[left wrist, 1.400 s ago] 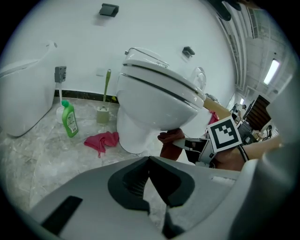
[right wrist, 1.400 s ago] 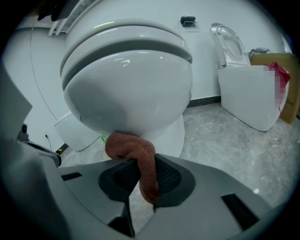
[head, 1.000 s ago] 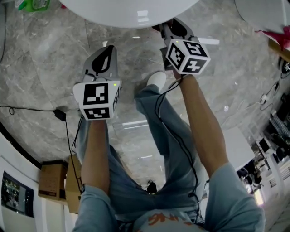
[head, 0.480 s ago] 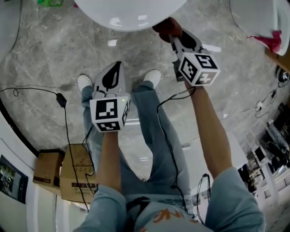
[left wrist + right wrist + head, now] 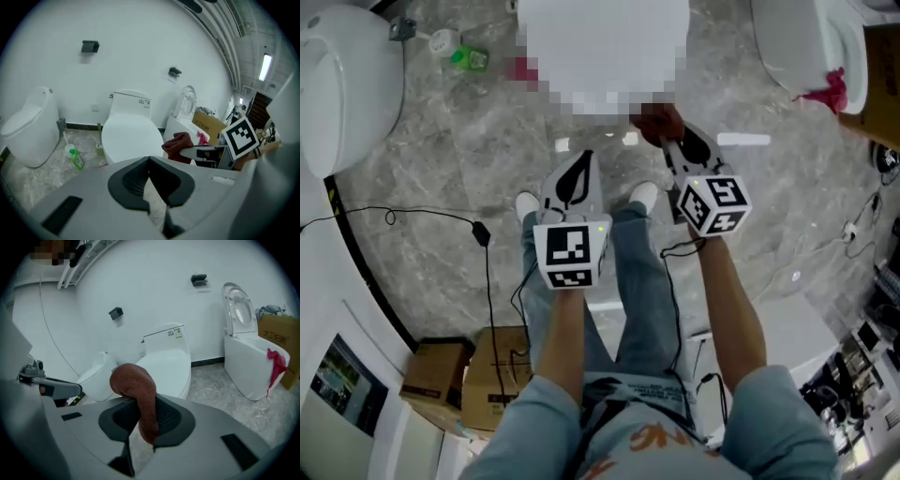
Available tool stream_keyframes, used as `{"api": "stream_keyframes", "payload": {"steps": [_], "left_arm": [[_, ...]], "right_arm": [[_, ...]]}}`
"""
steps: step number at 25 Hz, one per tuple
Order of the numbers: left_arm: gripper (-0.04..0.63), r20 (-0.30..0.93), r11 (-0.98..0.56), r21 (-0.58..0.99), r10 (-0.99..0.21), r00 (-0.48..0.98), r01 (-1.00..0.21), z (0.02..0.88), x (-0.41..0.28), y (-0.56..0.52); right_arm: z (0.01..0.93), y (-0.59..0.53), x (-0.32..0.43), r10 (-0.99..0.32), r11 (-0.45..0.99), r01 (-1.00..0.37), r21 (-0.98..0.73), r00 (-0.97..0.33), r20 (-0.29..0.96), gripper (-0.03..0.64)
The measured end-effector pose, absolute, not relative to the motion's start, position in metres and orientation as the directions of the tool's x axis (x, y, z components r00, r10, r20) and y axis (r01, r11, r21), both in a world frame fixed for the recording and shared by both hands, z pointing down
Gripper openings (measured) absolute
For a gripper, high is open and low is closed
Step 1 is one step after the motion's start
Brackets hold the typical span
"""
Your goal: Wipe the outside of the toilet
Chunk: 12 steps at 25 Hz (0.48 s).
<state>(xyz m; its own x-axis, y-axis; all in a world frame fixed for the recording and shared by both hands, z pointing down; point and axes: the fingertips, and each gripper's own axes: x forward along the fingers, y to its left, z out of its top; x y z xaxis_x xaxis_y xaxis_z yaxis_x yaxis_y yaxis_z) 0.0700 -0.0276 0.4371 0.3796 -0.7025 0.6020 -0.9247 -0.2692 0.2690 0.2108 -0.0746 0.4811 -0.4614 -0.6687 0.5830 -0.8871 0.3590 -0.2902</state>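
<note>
Gripping a rust-brown cloth [image 5: 138,389] between its closed fingers, the right gripper [image 5: 146,398] is held out in front of the middle toilet [image 5: 131,137], whose lid is down. The cloth bunches above the fingers and hangs down between them. In the head view it sits at the toilet's near edge, though contact with the porcelain cannot be made out. The left gripper [image 5: 150,159] is level beside the right one and a little nearer the person. Its fingers are closed tip to tip with nothing between them, and it points at the same toilet. A second toilet [image 5: 26,132] stands to the left, also with its lid closed. On the marble floor [image 5: 441,178] between those two toilets lies a green bottle [image 5: 76,159]. To the right stands a third toilet [image 5: 250,357] with its lid raised and a pink rag [image 5: 276,363] draped over its rim; a cardboard box [image 5: 280,341] is just beyond it. The person's white shoes [image 5: 527,204] stand under the grippers, and a black cable [image 5: 484,236] trails across the floor at the left.
</note>
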Motion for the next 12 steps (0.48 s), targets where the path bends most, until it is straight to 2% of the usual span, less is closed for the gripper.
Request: {"api": "stream_keyframes", "payload": {"steps": [6,12], "left_arm": [[-0.005,0.529,-0.257,0.273,-0.764,0.368,-0.927,0.332,0.041,-0.037],[-0.005,0.396,-0.314,0.143,-0.851,0.345,-0.938,0.209,0.015,-0.053]], "right_arm": [[0.371,-0.065,0.192,-0.740,0.328,-0.896,-0.299,-0.440,0.509,0.077],[0.250,-0.063,0.162,-0.737,0.423,-0.828,-0.368,-0.550,0.391,0.075]]}}
